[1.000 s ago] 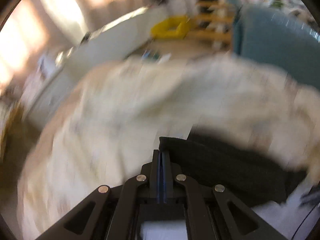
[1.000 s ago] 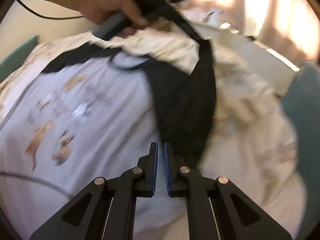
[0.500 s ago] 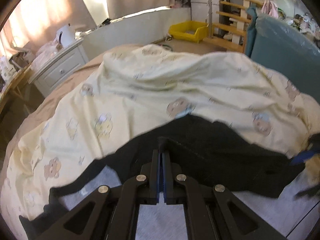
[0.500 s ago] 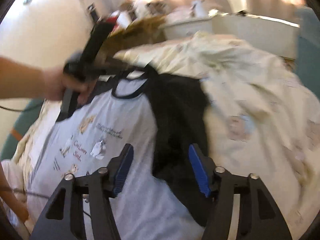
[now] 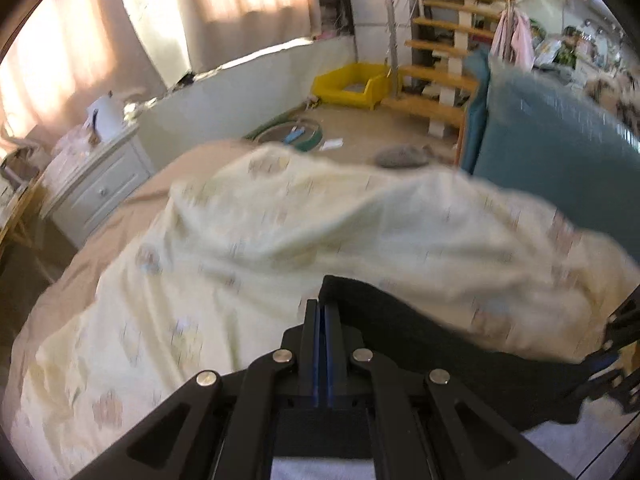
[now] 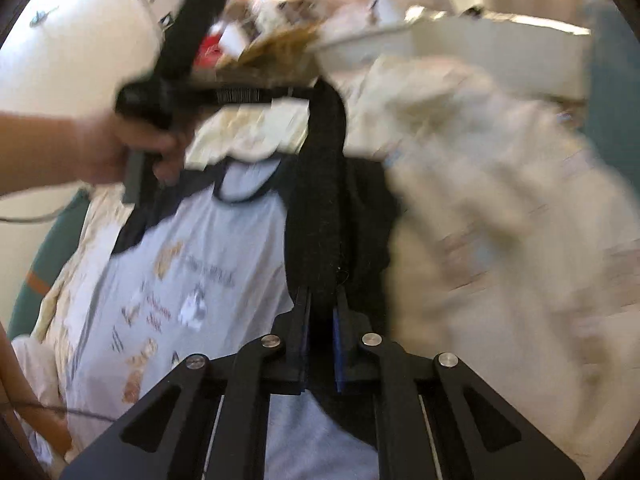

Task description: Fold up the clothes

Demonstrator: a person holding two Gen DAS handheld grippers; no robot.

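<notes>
Both claws have hold of the same black sleeve (image 6: 316,216). Left claw (image 5: 322,308) is squeezed tight shut, with the end of the sleeve pinched between its blue pads. Right claw (image 6: 320,300) is closing, and its pads press on the sleeve lower down — the black cloth runs right through the narrow gap between them. So the sleeve hangs stretched in the air between the two claws.

That sleeve belongs to a light grey T-shirt (image 6: 192,272) with a black neck band and little cartoon animals and words on the front. It lies flat on the bed, spread out on a pale yellow blanket (image 5: 240,248) with small bear pictures. Part of the blanket is bunched up in a big lump just beside the shirt.

A person's hand (image 6: 132,148) grips the handle of the left claw, up above the shirt's neck.

Past the bed stand a white nightstand (image 5: 96,176), a yellow bin (image 5: 348,86) on the floor and wooden stairs (image 5: 440,52) — and a blue-green headboard (image 5: 552,140) off to one side.
</notes>
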